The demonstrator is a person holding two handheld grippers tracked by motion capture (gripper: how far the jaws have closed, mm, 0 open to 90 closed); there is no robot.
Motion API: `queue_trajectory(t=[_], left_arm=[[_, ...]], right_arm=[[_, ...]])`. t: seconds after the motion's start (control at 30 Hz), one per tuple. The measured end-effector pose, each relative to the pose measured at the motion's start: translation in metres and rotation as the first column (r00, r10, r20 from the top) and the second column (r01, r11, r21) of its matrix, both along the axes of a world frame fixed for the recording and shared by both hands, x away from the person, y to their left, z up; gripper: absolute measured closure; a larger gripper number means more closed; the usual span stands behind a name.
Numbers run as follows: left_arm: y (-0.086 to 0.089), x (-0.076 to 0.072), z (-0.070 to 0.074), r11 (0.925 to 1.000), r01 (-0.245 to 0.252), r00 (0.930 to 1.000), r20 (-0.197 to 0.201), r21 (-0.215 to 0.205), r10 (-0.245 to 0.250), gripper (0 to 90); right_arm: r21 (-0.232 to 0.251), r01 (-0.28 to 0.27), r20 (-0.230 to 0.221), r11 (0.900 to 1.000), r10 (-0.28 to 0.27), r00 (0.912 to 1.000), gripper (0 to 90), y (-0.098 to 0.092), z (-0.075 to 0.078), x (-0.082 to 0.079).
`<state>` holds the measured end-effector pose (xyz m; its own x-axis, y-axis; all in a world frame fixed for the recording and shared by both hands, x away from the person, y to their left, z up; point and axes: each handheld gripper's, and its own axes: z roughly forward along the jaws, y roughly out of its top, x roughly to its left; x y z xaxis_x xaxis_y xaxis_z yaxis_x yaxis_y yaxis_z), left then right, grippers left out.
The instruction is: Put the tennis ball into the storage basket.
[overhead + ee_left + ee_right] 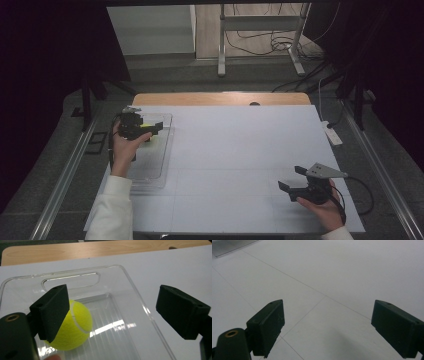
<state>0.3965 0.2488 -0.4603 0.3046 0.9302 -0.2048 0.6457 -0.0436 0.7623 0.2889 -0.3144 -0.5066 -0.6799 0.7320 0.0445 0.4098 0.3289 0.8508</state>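
A yellow tennis ball (72,326) lies in a clear plastic tray (140,305) at the left side of the white surface (240,150), seen from above the person's seat. The left claw (150,127) hovers over the tray, its jaws spread wide apart and gripping nothing; in the left gripper view the ball sits below and partly behind one jaw, free of both pads and resting on the tray's ribbed floor, near the end with the cut-out handle. The person's left hand (125,145), in a white sleeve (115,210), carries that claw. At the near right corner of the surface the right claw (292,180) is held just above the bare sheet, well apart from the tray, jaws wide open and empty. A wooden strip (220,98) edges the far side of the surface.
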Motion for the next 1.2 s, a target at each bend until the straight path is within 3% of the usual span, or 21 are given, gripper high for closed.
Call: queue_trajectory(t=[0.23, 0.3, 0.4, 0.6, 0.9, 0.93, 1.2], left_arm=[[-0.011, -0.012, 0.006, 0.9976, 0.067, 0.9974, 0.028, -0.02, -0.066, 13.5], [-0.016, -0.019, 0.008, 0.9936, 0.107, 0.9934, 0.045, -0.035, -0.106, 13.1], [-0.018, -0.025, 0.01, 0.9923, 0.117, 0.9914, 0.065, -0.041, -0.114, 13.5], [-0.021, -0.038, 0.014, 0.9821, 0.166, 0.984, 0.082, -0.09, -0.159, 13.4], [-0.035, -0.062, 0.013, 0.9697, 0.232, 0.9699, 0.092, -0.076, -0.225, 12.7], [-0.04, -0.068, 0.011, 0.9649, 0.254, 0.9648, 0.088, -0.068, -0.248, 12.6], [-0.048, -0.085, 0.003, 0.953, 0.296, 0.9532, 0.084, -0.065, -0.29, 12.2]], right_arm=[[-0.002, 0.005, 0.002, 1.0, -0.005, 1.0, 12.0, 0.0, 0.002, -0.002], [-0.004, 0.011, 0.001, 1.0, -0.011, 0.9999, 12.0, -0.001, 0.001, -0.002], [-0.008, 0.019, 0.0, 1.0, -0.019, 0.9998, 12.0, -0.002, 0.001, -0.003], [-0.008, 0.025, 0.003, 1.0, -0.025, 0.9997, 12.0, -0.003, 0.002, -0.006], [-0.01, 0.034, 0.0, 0.999, -0.034, 0.9994, 12.0, -0.003, 0.001, -0.005], [-0.011, 0.034, 0.0, 0.999, -0.034, 0.9994, 12.0, -0.003, 0.001, -0.005], [-0.012, 0.035, 0.0, 0.999, -0.035, 0.9994, 12.0, -0.003, 0.001, -0.005]])
